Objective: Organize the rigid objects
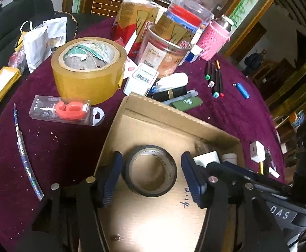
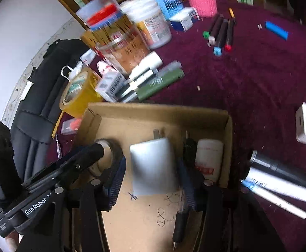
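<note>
An open cardboard box [image 1: 173,113] lies on the purple cloth. On its floor rests a black tape roll [image 1: 150,170], flat, between the fingers of my left gripper [image 1: 151,178]; the pads stand just off its sides, so the gripper is open. In the right wrist view a white charger plug [image 2: 153,166] lies in the same box [image 2: 153,107] between the fingers of my right gripper [image 2: 150,180], which is open with a thin gap on each side. A white bottle [image 2: 208,159] and a dark pen [image 2: 179,224] also lie inside.
Around the box stand a big yellow tape roll [image 1: 87,67], a boxed red candle [image 1: 64,111], jars [image 1: 163,52], several markers [image 1: 214,79], a blue lighter [image 1: 242,90] and a second white charger [image 1: 256,151]. Silver and black tubes [image 2: 278,178] lie right of the box.
</note>
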Available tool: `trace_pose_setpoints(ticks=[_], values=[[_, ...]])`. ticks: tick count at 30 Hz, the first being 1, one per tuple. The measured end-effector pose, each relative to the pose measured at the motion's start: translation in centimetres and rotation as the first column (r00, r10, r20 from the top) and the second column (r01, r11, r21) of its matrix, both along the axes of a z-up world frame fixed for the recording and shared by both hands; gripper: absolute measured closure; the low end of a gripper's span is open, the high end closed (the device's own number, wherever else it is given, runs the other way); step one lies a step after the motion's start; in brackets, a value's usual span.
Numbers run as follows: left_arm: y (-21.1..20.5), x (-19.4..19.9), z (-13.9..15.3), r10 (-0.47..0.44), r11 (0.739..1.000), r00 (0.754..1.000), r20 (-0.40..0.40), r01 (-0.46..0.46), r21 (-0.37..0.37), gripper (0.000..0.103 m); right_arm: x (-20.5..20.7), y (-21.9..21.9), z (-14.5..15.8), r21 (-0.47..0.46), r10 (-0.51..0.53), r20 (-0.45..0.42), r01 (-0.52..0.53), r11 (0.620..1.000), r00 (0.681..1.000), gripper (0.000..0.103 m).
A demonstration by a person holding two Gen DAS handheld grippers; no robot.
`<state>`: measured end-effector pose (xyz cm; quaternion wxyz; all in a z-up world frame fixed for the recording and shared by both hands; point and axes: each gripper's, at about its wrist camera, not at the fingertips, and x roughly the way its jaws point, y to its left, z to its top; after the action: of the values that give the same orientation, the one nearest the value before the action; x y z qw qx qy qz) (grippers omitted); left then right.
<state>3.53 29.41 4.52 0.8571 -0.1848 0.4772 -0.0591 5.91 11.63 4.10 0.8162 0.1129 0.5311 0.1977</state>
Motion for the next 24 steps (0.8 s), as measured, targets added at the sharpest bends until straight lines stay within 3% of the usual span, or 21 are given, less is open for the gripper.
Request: trace_pose_setpoints(ticks=[2,5,9,12,14,19,21,23,24], values=[[0.3,-0.3,0.3,0.006,0.999,1.000,0.004,-0.006,-0.039,0.039,-0.3,-0.3,1.1,-0.012,0.001,0.042,-0.001,1.000,0.999,0.042],[0.3,-1.9,1.7,-0.001,0.997,1.000,0.031,0.004,-0.080,0.039,-2.0,-2.0,4.0,-0.001,-0.004,0.109,0.004,1.000,0.994,0.042],[0.0,-6.0,5.7,-0.030,0.992,0.990,0.137,0.047,-0.118,0.039,-6.3,-6.1,9.5,-0.004,-0.021,0.230,0.022,1.000,0.973,0.042],[0.0,-10.9,10.3,-0.066,0.979,0.963,0.260,0.113,-0.170,0.037,-10.1,-10.5,14.6,-0.031,-0.065,0.339,0.081,0.996,0.939,0.032],[0.1,-14.5,13.8,-0.085,0.965,0.930,0.356,0.167,-0.204,0.031,-12.4,-13.3,17.8,-0.038,-0.095,0.392,0.120,0.992,0.915,0.028],[0.6,-22.8,21.3,-0.063,0.949,0.832,0.552,0.220,-0.224,0.030,-18.7,-20.8,25.0,0.013,-0.190,0.480,0.210,0.978,0.857,0.028],[0.6,-25.9,24.3,-0.061,0.958,0.789,0.611,0.219,-0.187,0.030,-21.2,-23.2,27.8,0.014,-0.214,0.503,0.239,0.971,0.837,0.028],[1.1,-29.6,28.6,-0.060,0.982,0.730,0.681,0.167,-0.093,0.030,-23.8,-25.8,31.5,-0.001,-0.241,0.530,0.284,0.959,0.813,0.028],[1.5,-30.8,30.0,-0.055,0.990,0.712,0.700,0.131,-0.056,0.030,-24.8,-27.0,33.5,-0.019,-0.251,0.544,0.311,0.950,0.801,0.028]])
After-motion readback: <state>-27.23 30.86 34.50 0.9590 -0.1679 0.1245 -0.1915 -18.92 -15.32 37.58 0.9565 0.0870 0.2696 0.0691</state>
